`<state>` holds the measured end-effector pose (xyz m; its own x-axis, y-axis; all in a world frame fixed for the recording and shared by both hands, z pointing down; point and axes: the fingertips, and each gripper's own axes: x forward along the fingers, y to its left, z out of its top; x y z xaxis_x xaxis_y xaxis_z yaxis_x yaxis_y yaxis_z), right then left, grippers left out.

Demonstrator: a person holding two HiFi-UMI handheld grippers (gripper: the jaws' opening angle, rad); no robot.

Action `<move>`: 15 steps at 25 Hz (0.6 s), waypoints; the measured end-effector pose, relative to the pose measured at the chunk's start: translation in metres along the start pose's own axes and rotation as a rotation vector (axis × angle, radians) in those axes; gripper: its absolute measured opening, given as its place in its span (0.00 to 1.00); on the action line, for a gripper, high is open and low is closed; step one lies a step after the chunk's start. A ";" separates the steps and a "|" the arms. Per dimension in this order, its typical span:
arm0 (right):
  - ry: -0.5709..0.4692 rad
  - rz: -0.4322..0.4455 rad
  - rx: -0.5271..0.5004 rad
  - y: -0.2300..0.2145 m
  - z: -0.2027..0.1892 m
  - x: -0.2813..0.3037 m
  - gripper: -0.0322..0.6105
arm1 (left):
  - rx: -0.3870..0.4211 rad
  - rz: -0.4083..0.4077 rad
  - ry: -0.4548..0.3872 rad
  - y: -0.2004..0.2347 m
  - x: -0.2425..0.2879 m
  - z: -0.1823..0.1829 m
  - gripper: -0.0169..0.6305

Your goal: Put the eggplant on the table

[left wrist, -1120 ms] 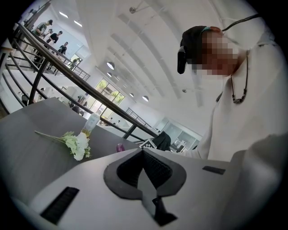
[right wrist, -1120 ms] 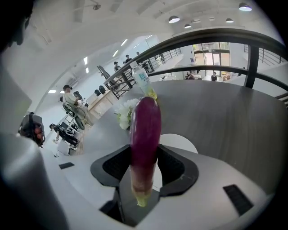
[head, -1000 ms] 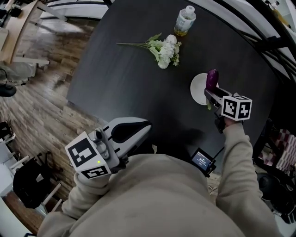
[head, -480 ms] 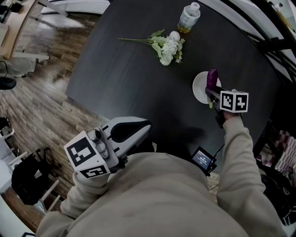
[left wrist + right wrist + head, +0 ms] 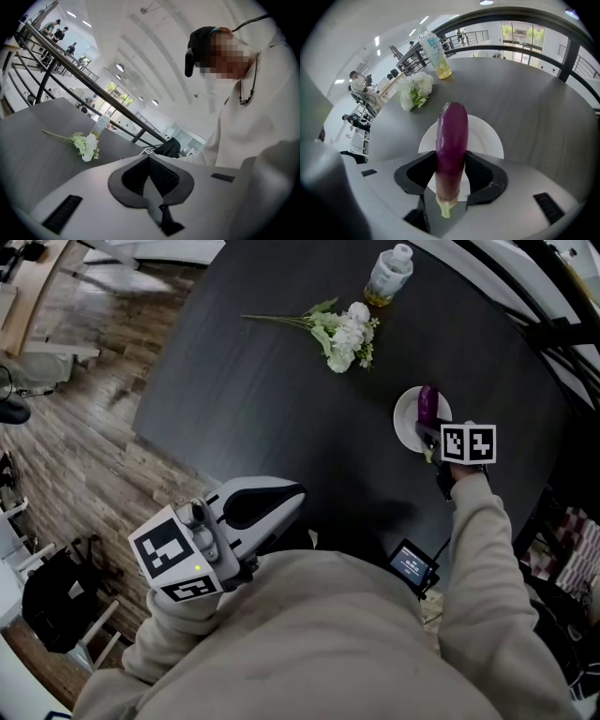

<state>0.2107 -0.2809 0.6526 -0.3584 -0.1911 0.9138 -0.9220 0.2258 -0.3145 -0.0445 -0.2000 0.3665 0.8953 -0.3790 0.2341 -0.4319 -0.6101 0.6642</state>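
A purple eggplant (image 5: 427, 404) with a green stem end is held in my right gripper (image 5: 429, 431), which is shut on it. In the right gripper view the eggplant (image 5: 451, 145) stands between the two dark pads (image 5: 480, 171) and sticks out past them, over a white plate (image 5: 485, 136). That plate (image 5: 406, 423) lies on the dark table (image 5: 262, 390) at its right side. My left gripper (image 5: 292, 495) hangs close to my body at the table's near edge. Its jaws meet with nothing between them (image 5: 149, 158).
White flowers (image 5: 345, 334) lie at the far middle of the table, with a clear drink bottle (image 5: 389, 276) behind them. A small device with a screen (image 5: 411, 565) sits near my right arm. Wooden floor (image 5: 66, 427) lies left of the table, and railings run beyond its right edge.
My right gripper has sunk towards the plate with the eggplant and tipped more steeply downward. The left gripper has stayed where it was.
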 end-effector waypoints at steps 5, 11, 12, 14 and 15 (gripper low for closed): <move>0.026 -0.039 -0.042 -0.003 -0.004 0.007 0.37 | 0.000 -0.001 0.002 0.004 0.002 0.000 0.03; 0.011 -0.058 -0.059 -0.003 0.001 0.004 0.43 | 0.001 -0.011 0.004 0.004 0.005 0.001 0.03; 0.007 -0.057 -0.054 -0.003 0.001 0.004 0.44 | 0.001 -0.015 0.004 0.004 0.006 0.001 0.03; -0.001 -0.060 -0.048 -0.002 0.001 0.001 0.44 | 0.002 -0.023 0.006 0.002 0.007 0.002 0.03; -0.008 -0.062 -0.045 -0.002 0.002 -0.001 0.44 | 0.004 -0.029 0.008 0.002 0.008 0.003 0.03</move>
<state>0.2128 -0.2827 0.6517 -0.3022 -0.2136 0.9290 -0.9351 0.2556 -0.2455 -0.0383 -0.2057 0.3676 0.9083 -0.3553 0.2208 -0.4063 -0.6235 0.6679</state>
